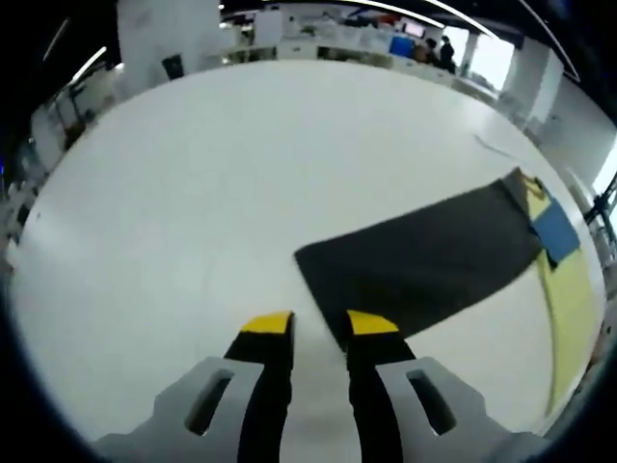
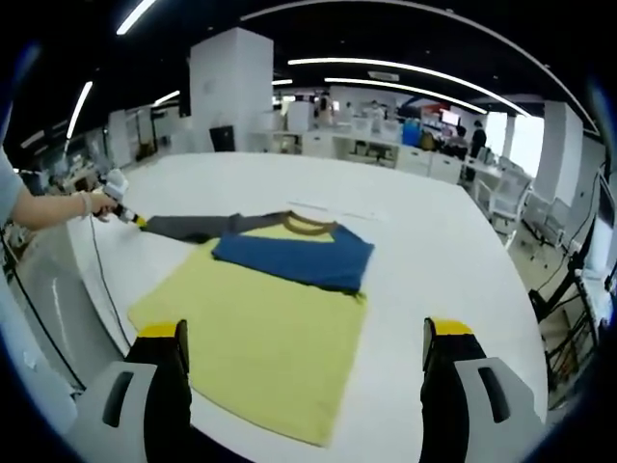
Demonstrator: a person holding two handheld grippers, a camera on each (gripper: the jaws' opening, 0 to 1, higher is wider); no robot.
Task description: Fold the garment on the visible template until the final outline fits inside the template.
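A yellow T-shirt (image 2: 260,338) lies flat on the white table (image 2: 434,241), with its brown collar (image 2: 307,225) at the far side. Its blue sleeve (image 2: 294,256) is folded across the chest. Its dark grey sleeve (image 2: 193,227) stretches out to the left. My right gripper (image 2: 304,333) stands wide open over the shirt's near hem, holding nothing. In the left gripper view the grey sleeve (image 1: 424,260) runs in from the right, beside the yellow shirt (image 1: 569,289). My left gripper (image 1: 318,326) is open; the cuff corner lies just at its right fingertip (image 1: 371,323), not between the jaws.
A person's hand (image 2: 92,203) holds the left gripper (image 2: 120,207) at the table's left edge, and a cable (image 2: 101,270) hangs from it. A thin pale line (image 2: 333,208) marks the table beyond the collar. Desks and office chairs (image 2: 511,198) stand behind and to the right.
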